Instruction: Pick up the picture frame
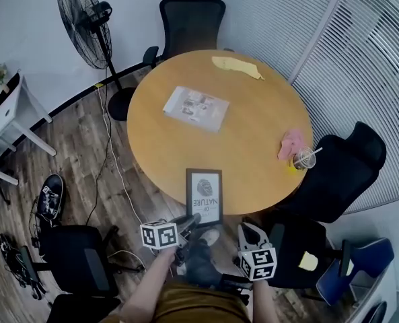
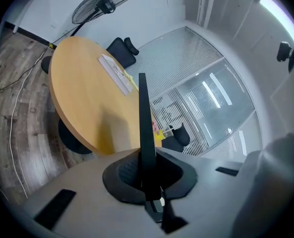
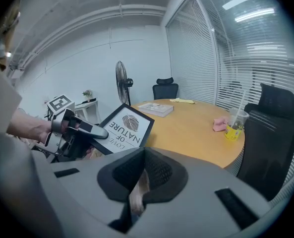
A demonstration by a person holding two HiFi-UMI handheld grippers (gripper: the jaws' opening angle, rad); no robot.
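Observation:
The picture frame (image 1: 204,195), black-edged with a white print of a fingerprint and lettering, hangs at the near edge of the round wooden table (image 1: 253,113), tilted up off it. My left gripper (image 1: 191,219) is shut on its lower left corner. In the left gripper view the frame (image 2: 143,113) stands edge-on, clamped between the dark pads of that gripper (image 2: 147,175). The right gripper view shows the frame (image 3: 123,125) face-on, with the left gripper (image 3: 98,132) holding it. My right gripper (image 1: 245,227) sits just right of the frame, apart from it; it (image 3: 144,155) is shut and holds nothing.
On the table lie a booklet (image 1: 196,106), a yellow cloth (image 1: 236,66), a pink cloth (image 1: 292,142) and a plastic cup with a straw (image 1: 304,158). Office chairs (image 1: 340,173) ring the table. A standing fan (image 1: 85,15) and cables are on the wooden floor at left.

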